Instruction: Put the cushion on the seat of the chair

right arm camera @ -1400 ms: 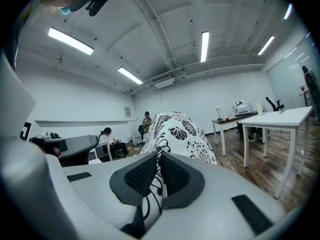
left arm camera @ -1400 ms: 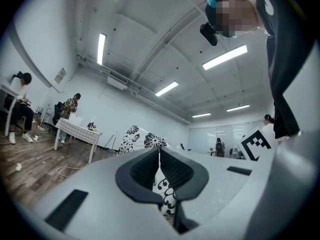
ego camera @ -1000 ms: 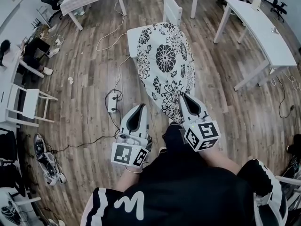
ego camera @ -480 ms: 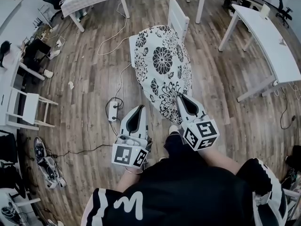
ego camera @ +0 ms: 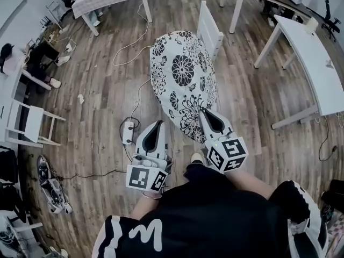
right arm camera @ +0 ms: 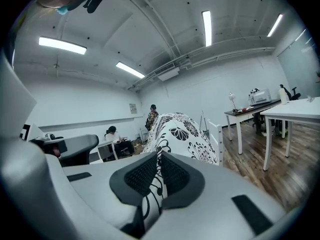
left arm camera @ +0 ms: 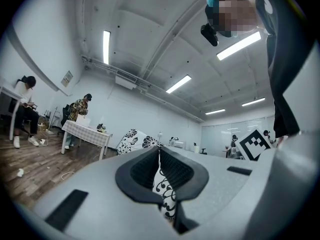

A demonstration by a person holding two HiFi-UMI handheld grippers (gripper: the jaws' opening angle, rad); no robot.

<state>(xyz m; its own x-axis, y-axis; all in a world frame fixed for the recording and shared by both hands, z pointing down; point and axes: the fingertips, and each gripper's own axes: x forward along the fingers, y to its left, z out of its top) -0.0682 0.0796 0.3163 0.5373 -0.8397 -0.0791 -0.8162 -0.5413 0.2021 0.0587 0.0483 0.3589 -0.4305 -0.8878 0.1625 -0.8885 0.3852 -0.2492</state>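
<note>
Left claw point(ego camera: 158, 124) and right claw point(ego camera: 205, 113) pinch the floral cushion point(ego camera: 183, 74) over the chair point(ego camera: 209, 28).

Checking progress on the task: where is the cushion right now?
In the head view's middle, the cushion is held by the left gripper and right gripper at its near edge, over the white chair.

The cushion point(ego camera: 185, 85) is patterned with black flowers on white, the chair point(ego camera: 209, 28) is painted white, and the floor point(ego camera: 102, 101) is grained in brown wood.
</note>
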